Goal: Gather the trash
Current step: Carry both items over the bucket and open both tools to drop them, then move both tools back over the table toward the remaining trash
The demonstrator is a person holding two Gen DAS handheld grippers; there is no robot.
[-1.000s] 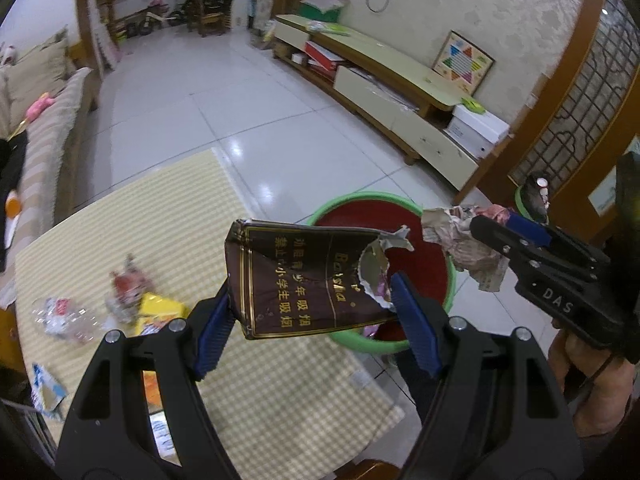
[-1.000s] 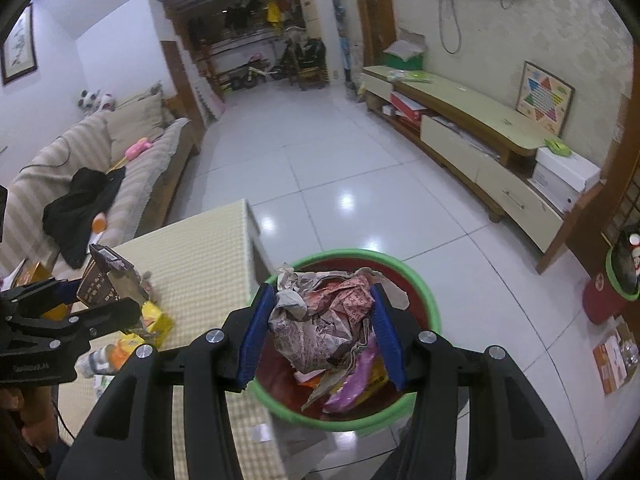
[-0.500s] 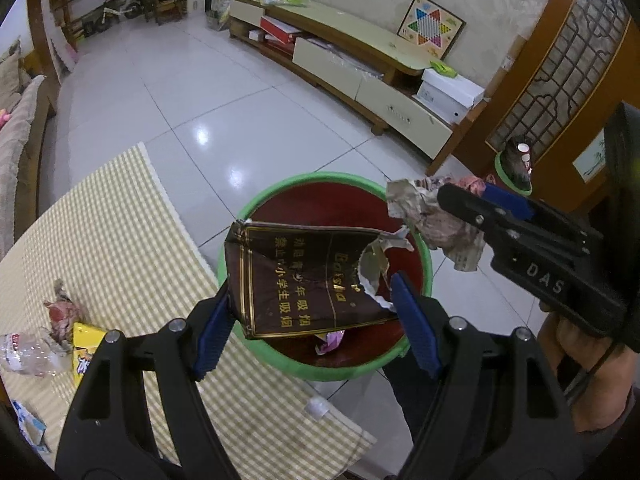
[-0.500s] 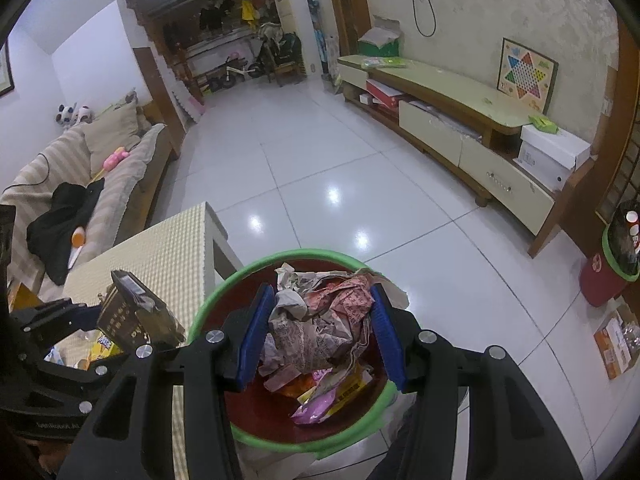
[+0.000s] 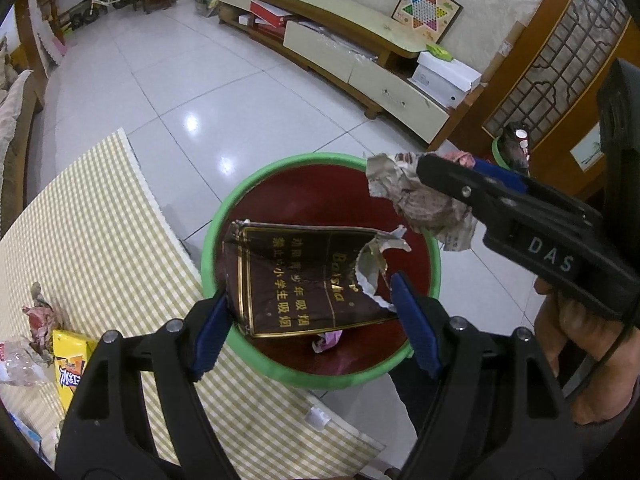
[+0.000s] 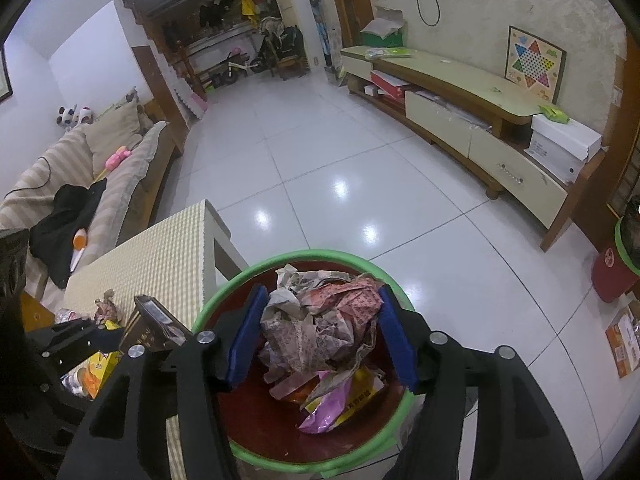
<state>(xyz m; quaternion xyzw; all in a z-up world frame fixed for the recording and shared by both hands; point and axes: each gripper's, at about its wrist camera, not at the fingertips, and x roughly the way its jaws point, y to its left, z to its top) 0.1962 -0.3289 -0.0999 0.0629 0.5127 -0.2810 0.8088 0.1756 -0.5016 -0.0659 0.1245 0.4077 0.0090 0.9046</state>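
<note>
Release step, 2 loads: brown carton between the just-widening left gripper jaws and crumpled paper between the just-widening right gripper jaws are both held over the green-rimmed bin, so jaws are best spread fully before withdrawal.

Over the green-rimmed bin beside the checked tabletop's edge, the left gripper carries a torn brown cigarette pack, its jaws just opening, the right gripper crumpled paper.
</note>
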